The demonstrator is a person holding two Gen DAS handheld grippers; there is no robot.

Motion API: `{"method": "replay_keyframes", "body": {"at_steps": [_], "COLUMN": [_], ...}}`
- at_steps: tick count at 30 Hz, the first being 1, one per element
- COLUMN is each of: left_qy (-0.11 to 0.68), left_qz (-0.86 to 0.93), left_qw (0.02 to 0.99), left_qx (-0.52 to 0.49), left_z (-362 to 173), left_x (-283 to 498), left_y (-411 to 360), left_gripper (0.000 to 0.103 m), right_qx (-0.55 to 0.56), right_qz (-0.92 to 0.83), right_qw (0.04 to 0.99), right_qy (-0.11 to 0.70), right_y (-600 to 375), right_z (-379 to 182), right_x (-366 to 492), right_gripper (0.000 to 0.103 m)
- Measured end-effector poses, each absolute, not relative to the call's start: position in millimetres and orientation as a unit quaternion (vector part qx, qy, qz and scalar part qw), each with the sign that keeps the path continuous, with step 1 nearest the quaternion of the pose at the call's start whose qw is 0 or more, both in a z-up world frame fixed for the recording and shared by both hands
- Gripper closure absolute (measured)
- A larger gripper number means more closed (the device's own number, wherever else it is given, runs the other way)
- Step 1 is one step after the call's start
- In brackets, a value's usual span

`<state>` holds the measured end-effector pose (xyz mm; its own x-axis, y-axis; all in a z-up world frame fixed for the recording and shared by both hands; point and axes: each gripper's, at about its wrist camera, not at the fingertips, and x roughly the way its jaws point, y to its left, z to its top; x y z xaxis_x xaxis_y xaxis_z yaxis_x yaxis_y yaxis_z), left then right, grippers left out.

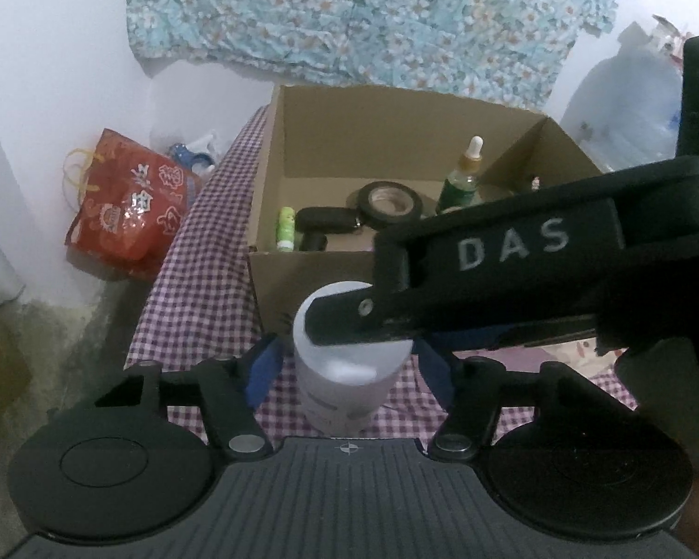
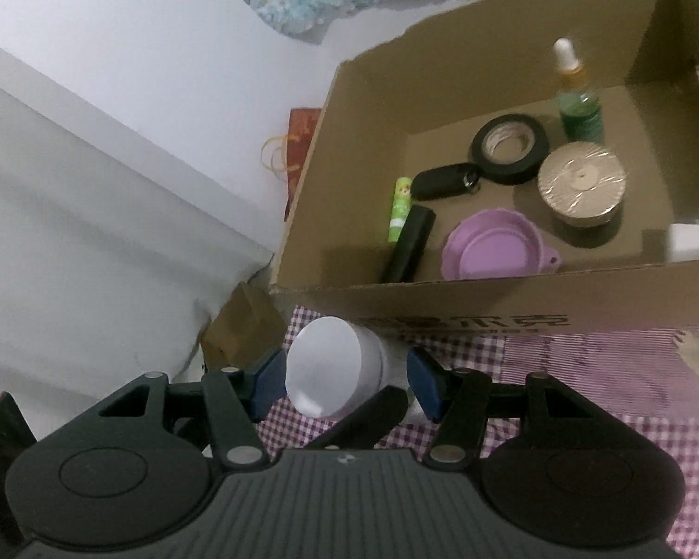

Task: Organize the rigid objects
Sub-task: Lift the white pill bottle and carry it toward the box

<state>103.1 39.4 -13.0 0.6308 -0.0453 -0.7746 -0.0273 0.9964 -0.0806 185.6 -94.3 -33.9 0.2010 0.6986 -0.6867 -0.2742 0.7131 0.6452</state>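
A white cylindrical jar (image 1: 345, 372) stands on the checked cloth (image 1: 200, 214) in front of the cardboard box (image 1: 312, 275). My left gripper (image 1: 347, 363) is open, its blue pads either side of the jar with gaps. The right gripper's finger (image 1: 489, 275) reaches in from the right over the jar's lid. In the right wrist view the jar (image 2: 331, 368) sits between the pads of my right gripper (image 2: 345, 382), which is open around it; the left pad looks close to the lid. The box (image 2: 442, 289) holds black tape (image 2: 510, 146), a dropper bottle (image 2: 578, 102) and other items.
In the box also lie a key fob (image 2: 445, 181), a green tube (image 2: 400, 209), a black tube (image 2: 410, 244), a purple lid (image 2: 494, 244) and a round tin (image 2: 580, 184). A red bag (image 1: 126, 205) sits on the floor left. A large water bottle (image 1: 629, 93) stands right.
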Motion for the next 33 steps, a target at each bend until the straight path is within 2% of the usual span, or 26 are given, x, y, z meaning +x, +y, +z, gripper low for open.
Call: {"method": "replay_keyframes", "body": {"at_steps": [5, 20, 33], "left_qy": [0.429, 0.422, 0.338], "left_qz": [0.002, 0.002, 0.004], "left_qw": [0.902, 0.906, 0.941], "left_qx": [-0.042, -0.032, 0.000], "left_z": [-15, 10, 85], "left_x": [108, 82, 62], "left_y": [41, 33, 4], "left_gripper": [0.050, 0.050, 0.050], "right_qx": [0.191, 0.202, 0.206], "right_qz": [0.325, 0.328, 0.359], "right_qw": [0.752, 0.748, 0.786], "right_qy": [0.541, 0.541, 0.459], "right_y": [-90, -96, -123], "right_z": [-35, -11, 77], "right_x": [187, 169, 141], "right_gripper": [0.045, 0.046, 0.046]}}
